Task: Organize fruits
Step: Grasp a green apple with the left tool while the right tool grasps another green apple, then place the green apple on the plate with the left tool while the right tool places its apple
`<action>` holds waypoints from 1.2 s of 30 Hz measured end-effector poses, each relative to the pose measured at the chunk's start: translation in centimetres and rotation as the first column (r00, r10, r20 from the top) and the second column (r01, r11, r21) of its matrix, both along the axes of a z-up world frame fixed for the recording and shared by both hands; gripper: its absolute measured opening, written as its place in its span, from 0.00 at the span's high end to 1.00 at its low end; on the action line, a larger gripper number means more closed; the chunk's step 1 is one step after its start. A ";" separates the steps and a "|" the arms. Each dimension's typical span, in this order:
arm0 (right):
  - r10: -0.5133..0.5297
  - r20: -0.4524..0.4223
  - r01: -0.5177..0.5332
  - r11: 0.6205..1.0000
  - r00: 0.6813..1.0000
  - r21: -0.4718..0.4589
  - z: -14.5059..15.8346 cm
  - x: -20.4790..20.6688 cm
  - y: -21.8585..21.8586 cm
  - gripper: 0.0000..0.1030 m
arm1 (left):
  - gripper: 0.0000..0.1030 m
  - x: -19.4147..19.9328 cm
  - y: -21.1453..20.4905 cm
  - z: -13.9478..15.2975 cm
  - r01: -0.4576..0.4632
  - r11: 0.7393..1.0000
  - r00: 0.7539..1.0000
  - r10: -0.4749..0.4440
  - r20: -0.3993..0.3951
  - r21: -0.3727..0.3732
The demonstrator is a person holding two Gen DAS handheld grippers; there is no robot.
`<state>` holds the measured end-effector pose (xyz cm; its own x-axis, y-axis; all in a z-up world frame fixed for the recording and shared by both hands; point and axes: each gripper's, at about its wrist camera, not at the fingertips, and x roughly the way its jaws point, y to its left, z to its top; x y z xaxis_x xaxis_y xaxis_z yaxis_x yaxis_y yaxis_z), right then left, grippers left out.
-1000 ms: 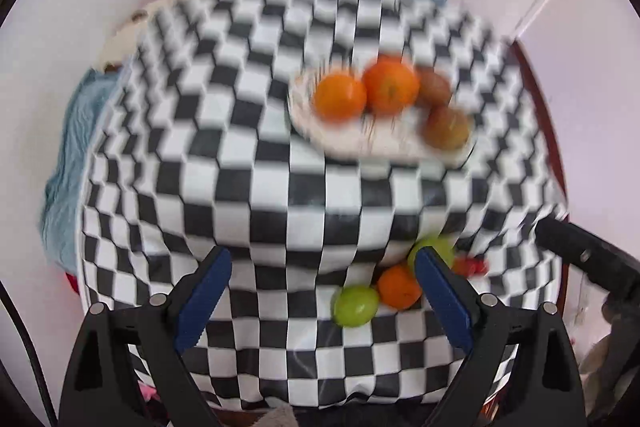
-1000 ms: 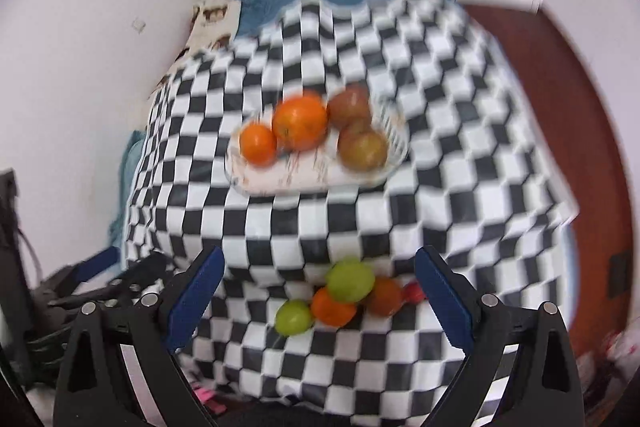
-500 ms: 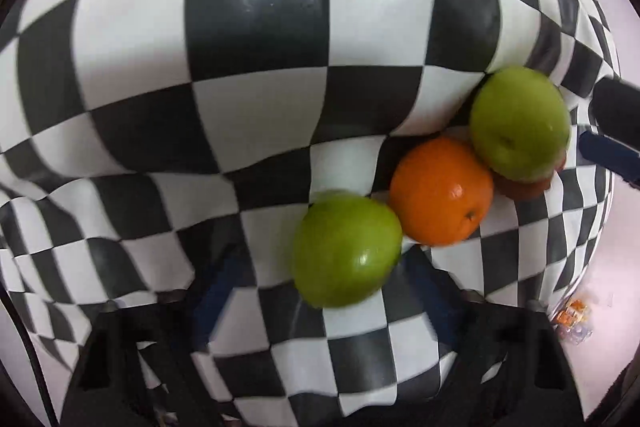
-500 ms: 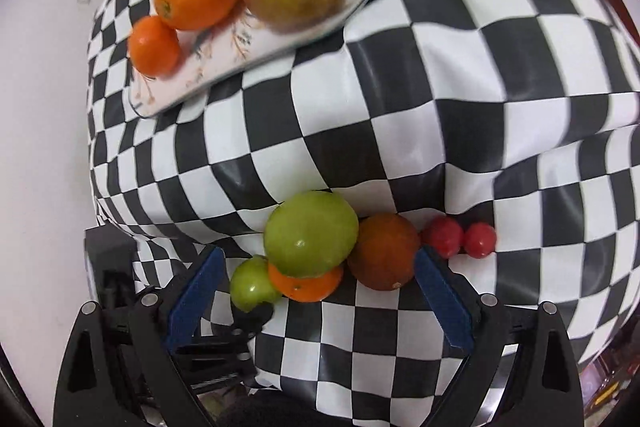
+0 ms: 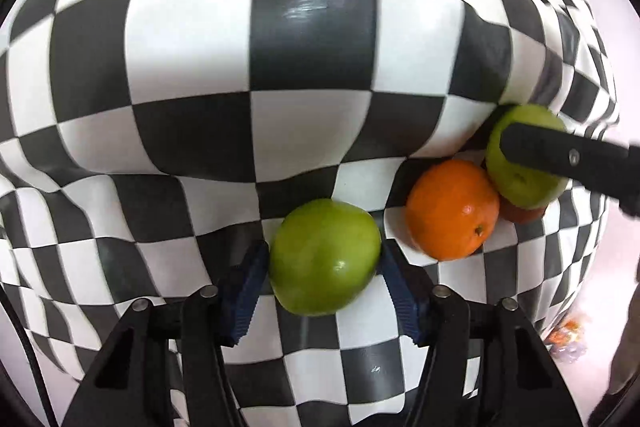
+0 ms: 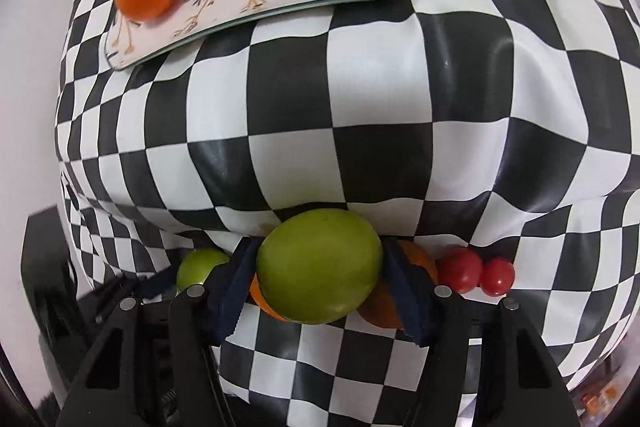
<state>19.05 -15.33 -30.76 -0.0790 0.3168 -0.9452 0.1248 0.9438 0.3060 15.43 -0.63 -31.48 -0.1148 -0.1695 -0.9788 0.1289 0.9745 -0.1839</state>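
Checkered cloth [image 6: 360,99] ripples under fruit beside pale wall [image 6: 24,87].

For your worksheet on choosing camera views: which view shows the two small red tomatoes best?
The right wrist view. Both small red tomatoes lie there in plain sight on the checkered cloth, side by side, right of the right tongs. The left wrist view does not show them.

No legible text, label, brand, number or sign is found in either wrist view. The plate [image 6: 280,1] carries only a painted leaf-and-sprig pattern, without lettering. The checkered tablecloth [image 5: 312,47] carries only black and white squares. No sticker is seen on any fruit.
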 end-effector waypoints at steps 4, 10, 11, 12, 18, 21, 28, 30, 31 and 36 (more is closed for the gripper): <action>-0.044 -0.021 0.045 0.999 0.999 0.027 -0.6 0.4 -0.6 0.36 | 0.47 0.2 -0.5 -0.7 -0.008 1.000 1.000 0.008 -0.019 -0.027; -0.026 -0.023 0.026 0.999 0.999 0.029 -0.6 0.9 -0.3 0.36 | 0.49 -0.2 -2.2 1.1 0.040 0.998 0.997 -0.042 0.060 0.039; -0.024 -0.020 0.024 0.999 1.000 0.025 -0.4 0.8 -0.2 0.36 | 0.49 -0.3 -2.2 1.6 0.042 0.998 0.997 -0.045 0.069 0.041; -0.026 -0.015 0.026 0.999 1.000 0.022 -0.1 0.8 -0.7 0.36 | 0.49 -0.5 -2.2 2.2 0.039 0.999 0.996 -0.042 0.075 0.037; -0.093 0.020 0.091 0.992 0.995 0.091 2.2 0.5 -1.8 0.36 | 0.49 0.7 -1.4 6.4 -0.001 1.000 0.992 0.000 0.123 0.007; -0.133 0.046 0.125 0.981 0.990 0.147 4.1 1.5 -2.3 0.36 | 0.49 1.9 -0.8 9.2 -0.023 1.000 0.986 0.023 0.164 -0.005; -0.161 0.149 0.131 0.973 0.976 0.189 9.1 6.6 -2.9 0.36 | 0.49 8.0 1.5 15.2 -0.111 0.991 0.964 0.126 0.234 -0.078; -0.167 0.173 0.134 0.973 0.971 0.185 9.8 8.5 -2.8 0.36 | 0.49 10.9 4.2 15.5 -0.127 0.989 0.954 0.142 0.264 -0.071; -0.171 0.179 0.139 0.974 0.969 0.181 9.9 9.3 -2.5 0.36 | 0.49 12.4 4.5 15.9 -0.134 0.989 0.949 0.147 0.278 -0.064; -0.176 0.169 0.151 0.977 0.970 0.151 9.0 12.7 -2.1 0.36 | 0.49 19.3 6.2 15.9 -0.174 0.983 0.945 0.182 0.273 -0.051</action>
